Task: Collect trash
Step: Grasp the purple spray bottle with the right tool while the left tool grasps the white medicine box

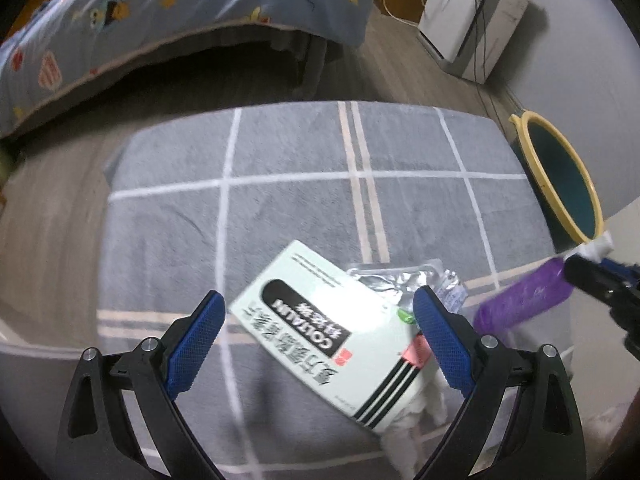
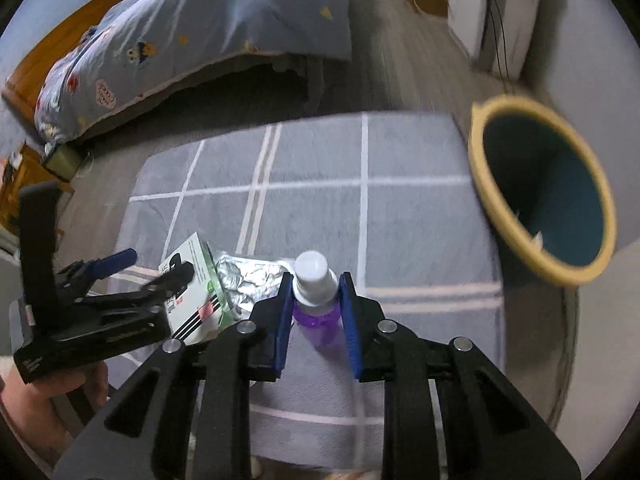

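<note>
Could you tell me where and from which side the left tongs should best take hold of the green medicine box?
Probably across its short width near the striped end. The medicine box lies flat on the grey checked cloth, partly over crumpled foil, so come from above. The left tongs already stand open astride it; the right tongs hold the purple bottle.

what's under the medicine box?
Crumpled white tissue sticks out from under the medicine box at its near corner, and a foil blister pack shows behind its far edge. What lies beneath the box's middle is covered.
</note>
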